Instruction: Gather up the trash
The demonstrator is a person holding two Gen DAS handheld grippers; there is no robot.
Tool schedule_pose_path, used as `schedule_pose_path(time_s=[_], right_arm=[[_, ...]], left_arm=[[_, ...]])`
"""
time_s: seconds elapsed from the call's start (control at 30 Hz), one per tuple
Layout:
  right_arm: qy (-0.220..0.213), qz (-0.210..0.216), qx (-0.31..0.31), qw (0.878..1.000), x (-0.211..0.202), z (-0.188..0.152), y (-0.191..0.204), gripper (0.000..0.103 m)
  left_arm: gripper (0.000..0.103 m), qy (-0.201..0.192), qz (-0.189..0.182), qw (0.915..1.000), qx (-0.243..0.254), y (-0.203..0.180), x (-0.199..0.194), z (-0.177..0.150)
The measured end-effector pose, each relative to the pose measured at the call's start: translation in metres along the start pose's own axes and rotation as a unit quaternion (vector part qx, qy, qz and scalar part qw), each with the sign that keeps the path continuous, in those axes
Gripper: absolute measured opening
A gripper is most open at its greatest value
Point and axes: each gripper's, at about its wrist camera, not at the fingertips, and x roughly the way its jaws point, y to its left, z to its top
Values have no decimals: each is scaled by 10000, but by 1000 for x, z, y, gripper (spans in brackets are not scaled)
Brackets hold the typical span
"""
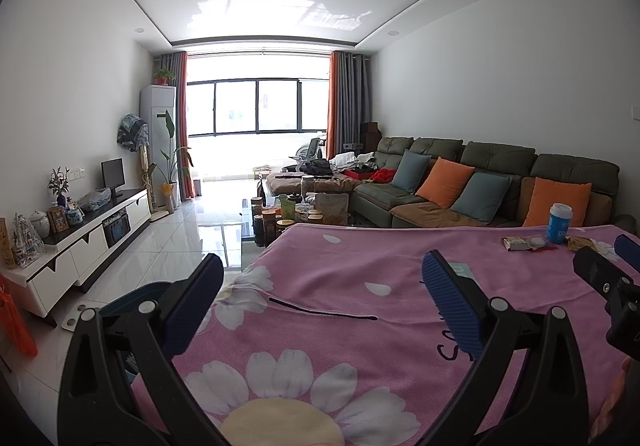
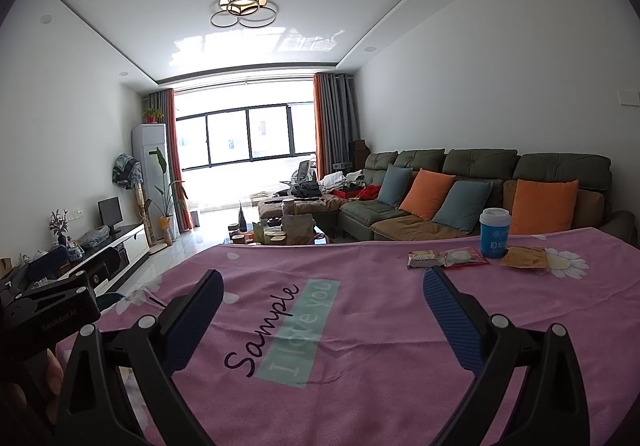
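Observation:
On the pink flowered tablecloth [image 2: 360, 258], at its far right, lie several pieces of trash: a blue paper cup with a white lid [image 2: 494, 233], a grey-brown snack wrapper [image 2: 423, 258], a red-edged clear wrapper [image 2: 464, 258] and a yellow-brown packet [image 2: 524, 258]. The cup [image 1: 559, 224] and wrappers [image 1: 524, 243] also show in the left wrist view. My left gripper [image 1: 322, 286] is open and empty over the table's left part. My right gripper [image 2: 323, 300] is open and empty over the "Sample" print, short of the trash.
A dark bin rim [image 1: 132, 296] shows below the table's left edge. Beyond the table stand a cluttered coffee table [image 1: 296, 209], a green sofa with orange and blue cushions [image 2: 480, 189] and a white TV cabinet [image 1: 80, 242].

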Motion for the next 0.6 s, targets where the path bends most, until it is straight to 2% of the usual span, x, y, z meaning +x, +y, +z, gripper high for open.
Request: schedule_pose_path(time_s=[0.6], right_arm=[[-21,2,-3,10000,-2,0,1,96]], left_arm=[[98,-7,-3,10000,1,0,0,0]])
